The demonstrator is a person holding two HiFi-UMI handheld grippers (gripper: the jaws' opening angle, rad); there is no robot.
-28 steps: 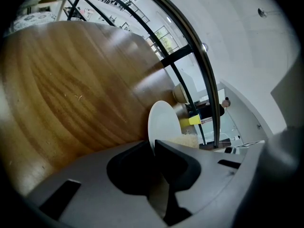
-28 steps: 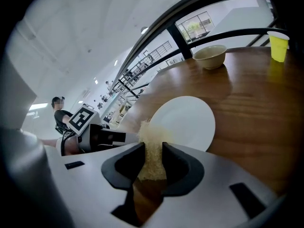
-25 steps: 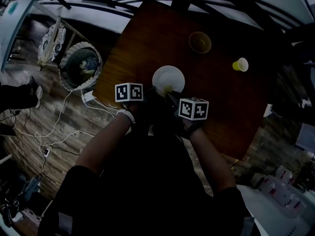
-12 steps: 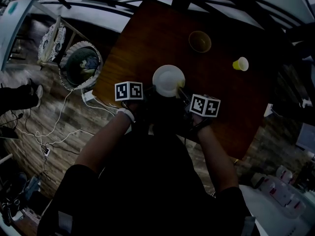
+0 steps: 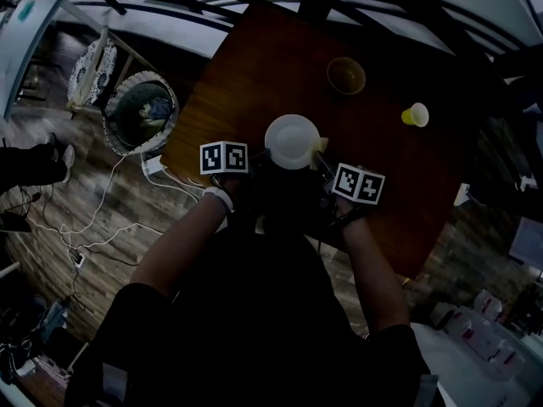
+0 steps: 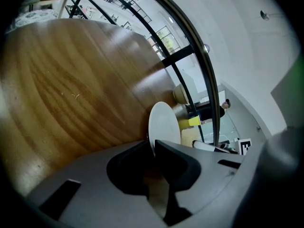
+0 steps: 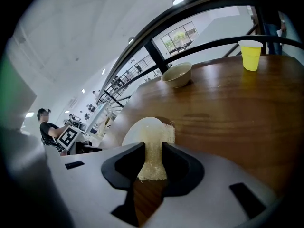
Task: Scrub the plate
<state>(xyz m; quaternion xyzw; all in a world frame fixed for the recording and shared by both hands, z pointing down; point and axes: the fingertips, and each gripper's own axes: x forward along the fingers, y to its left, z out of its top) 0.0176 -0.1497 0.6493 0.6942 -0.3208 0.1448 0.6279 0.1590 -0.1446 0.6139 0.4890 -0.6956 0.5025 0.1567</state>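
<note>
One plate, one scrubber, perhaps loofah.

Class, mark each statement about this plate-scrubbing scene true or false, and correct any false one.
1. The left hand-held gripper grips the white plate by its rim. True.
2. The right hand-held gripper is empty. False: its jaws are shut on a scrubbing pad.
3. The yellow cup lies tipped over. False: it stands upright on the wooden table.
4. A bowl stands on the table, apart from the plate. True.
</note>
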